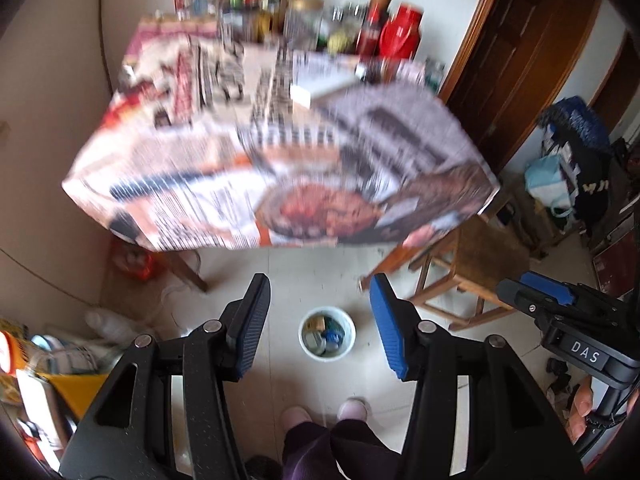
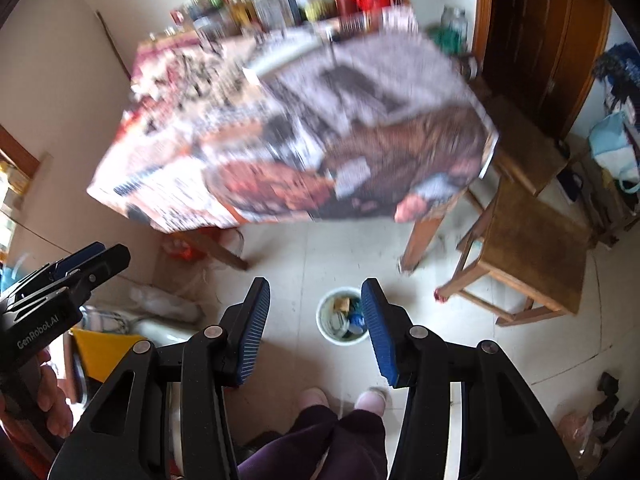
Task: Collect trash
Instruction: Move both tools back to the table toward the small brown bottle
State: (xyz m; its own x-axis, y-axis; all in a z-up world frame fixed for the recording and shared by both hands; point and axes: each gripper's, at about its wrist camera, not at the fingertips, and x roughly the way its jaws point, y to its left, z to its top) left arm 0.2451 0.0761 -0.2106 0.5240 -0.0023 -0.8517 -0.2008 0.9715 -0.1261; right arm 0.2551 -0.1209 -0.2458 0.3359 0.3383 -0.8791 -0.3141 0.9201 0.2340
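Both grippers point steeply down at the floor, side by side. The left gripper [image 1: 320, 312] has its jaws apart with nothing between the pads. The right gripper [image 2: 316, 316] is in the same condition: jaws apart, no item clamped.

The task's thing is the trash bin [image 1: 327, 333], a small white round container standing upright on the pale tiled floor. It sits below and just ahead of both sets of fingertips; in the left wrist view it appears between the two fingers, and in the right wrist view its rim [image 2: 326, 316] lies partly behind the right-hand finger. It holds mixed refuse: a yellowish scrap, blue pieces and what looks like a metal lid or can. It appears well filled, though the fill level cannot be judged exactly.

Judgement: the empty, parted jaws held above the bin fit a drop-off already made, with the next piece of trash not yet sought.

Beyond the fingertips stands a table [image 1: 280, 152] covered in printed paper, with bottles and jars at its far edge. A wooden stool [image 1: 472, 264] stands to the right of the bin. The person's slippered feet [image 1: 352, 410] stand near the bin.
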